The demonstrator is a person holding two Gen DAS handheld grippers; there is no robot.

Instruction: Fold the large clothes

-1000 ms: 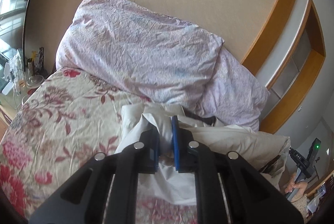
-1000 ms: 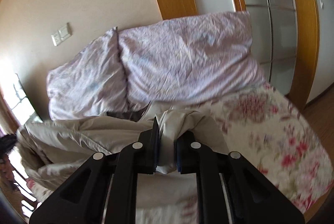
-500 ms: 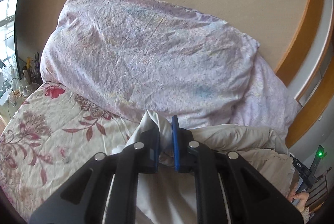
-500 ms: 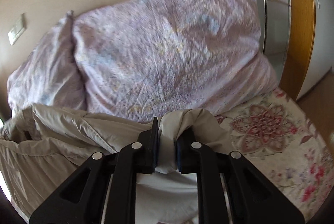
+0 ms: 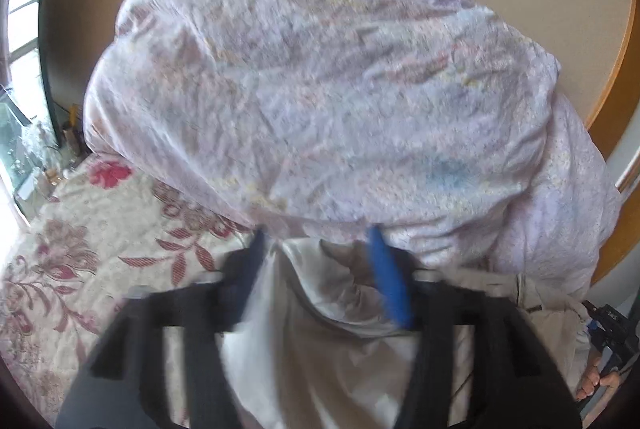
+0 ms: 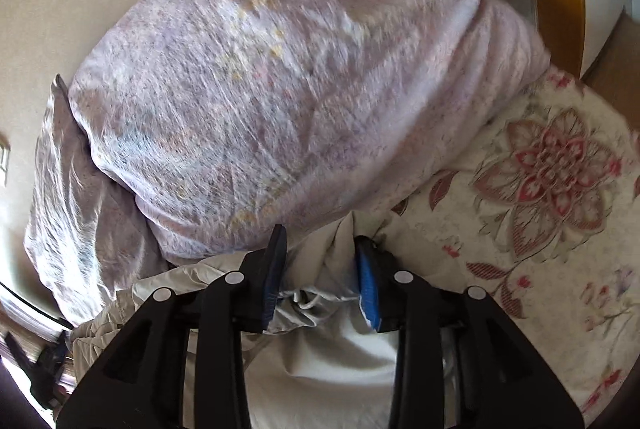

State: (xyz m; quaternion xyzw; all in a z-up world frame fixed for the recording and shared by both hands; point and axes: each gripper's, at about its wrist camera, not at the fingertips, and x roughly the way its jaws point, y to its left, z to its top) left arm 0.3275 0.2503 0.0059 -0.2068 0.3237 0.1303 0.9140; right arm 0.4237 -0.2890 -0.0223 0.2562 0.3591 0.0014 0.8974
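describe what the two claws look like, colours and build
Both match. The left claw and right claw have black frames with triangular cut-outs, and each finger carries a blue pad. The right one shows round silver bolt heads on its links; the left view is too blurred to show them. No cables or markings are visible.

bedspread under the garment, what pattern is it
Cream bedspread with red and pink flowers, clearest in the right wrist view.

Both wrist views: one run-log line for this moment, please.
step: release | left gripper: open over beige garment | right gripper: open | garment edge: beside lilac pillows | surface: floral bedspread
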